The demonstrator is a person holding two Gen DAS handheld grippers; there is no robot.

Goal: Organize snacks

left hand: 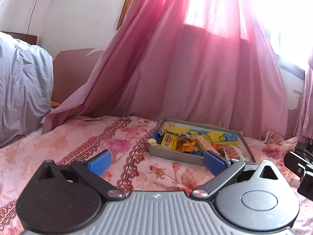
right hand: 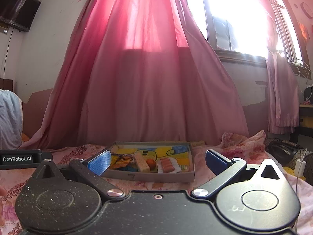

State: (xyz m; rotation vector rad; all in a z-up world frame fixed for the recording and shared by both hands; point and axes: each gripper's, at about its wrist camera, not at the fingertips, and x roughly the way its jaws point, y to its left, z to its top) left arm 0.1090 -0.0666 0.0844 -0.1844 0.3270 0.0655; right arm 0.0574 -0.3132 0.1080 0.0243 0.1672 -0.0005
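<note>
A shallow grey box (left hand: 172, 154) (right hand: 148, 177) with a yellow and blue cartoon bottom lies on the floral bedspread. Inside it are several snacks: a yellow packet (left hand: 168, 140), a gold wrapper (left hand: 185, 144) (right hand: 121, 161), a pale bar (left hand: 205, 144) (right hand: 142, 163) and a clear pack of orange-pink sausages (left hand: 232, 151) (right hand: 167, 165). My left gripper (left hand: 156, 163) is open and holds nothing, with the box just ahead to its right. My right gripper (right hand: 156, 161) is open too and faces the box's near wall from just in front.
Pink curtains (left hand: 185, 68) (right hand: 146, 78) hang right behind the box, with a bright window (right hand: 234, 15) beyond. A grey-blue pillow (left hand: 21, 90) lies at the left. The bedspread (left hand: 78, 143) spreads left of the box. The left gripper's body (right hand: 19, 159) shows at the right wrist view's left edge.
</note>
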